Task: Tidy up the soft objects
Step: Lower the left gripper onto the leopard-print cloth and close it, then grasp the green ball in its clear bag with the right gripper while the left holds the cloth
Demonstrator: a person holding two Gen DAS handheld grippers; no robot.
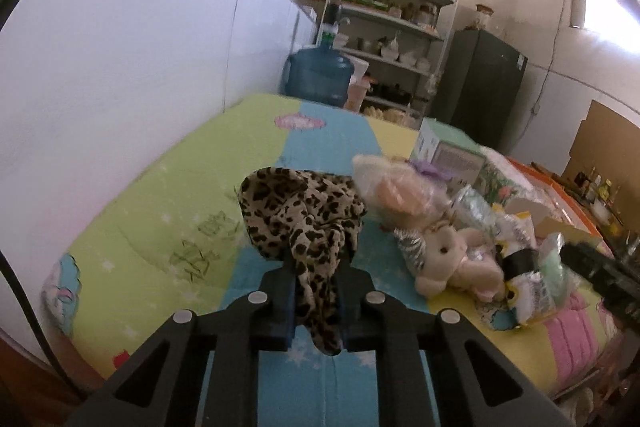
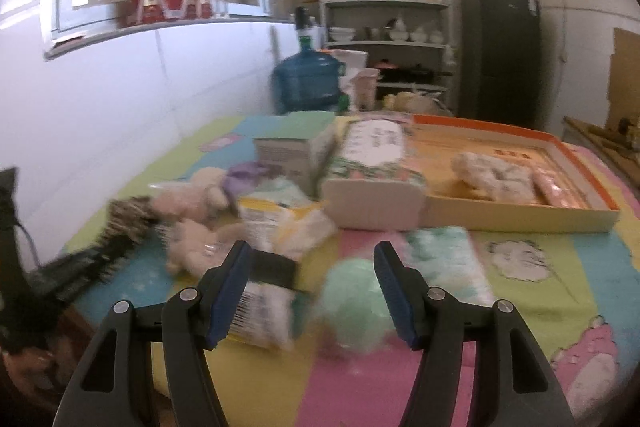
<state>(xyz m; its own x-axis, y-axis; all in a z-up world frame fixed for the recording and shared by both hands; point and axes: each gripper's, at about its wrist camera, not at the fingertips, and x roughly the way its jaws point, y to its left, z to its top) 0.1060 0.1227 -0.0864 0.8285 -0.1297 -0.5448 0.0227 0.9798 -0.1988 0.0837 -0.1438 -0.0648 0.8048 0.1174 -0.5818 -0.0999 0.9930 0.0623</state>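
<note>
Orange-rimmed flat box sits right of centre in the right wrist view, open top, w/ a fluffy cream soft item lying inside plus a pinkish piece at its right end, too blurred to name. Beside the box's left end: a white floral tissue pack, touching it, and a green-topped carton just behind-left.

Left gripper enters from bottom centre of the left wrist view, pointing up-frame and tilted down toward the mat. Jaws nearly together, pinching the leopard-print cloth. No earlier shot to compare.

Cloth: bunched heap at mid-frame, resting on the pastel cartoon mat; long axis runs roughly bottom-to-top of frame, a narrow tail going down through the pads and hanging out below them, bulk spreading away up-frame. Just right of it, a pile: bagged doll, cream plush bunny, crinkly packets.

Right gripper comes in from bottom centre of its view, also angled down, jaws wide apart, pads not pressing on anything. Mint-green fluffy item lies btwn the fingers, nearer the right one, blurred; a packet w/ a black band sits by the left finger.
</note>
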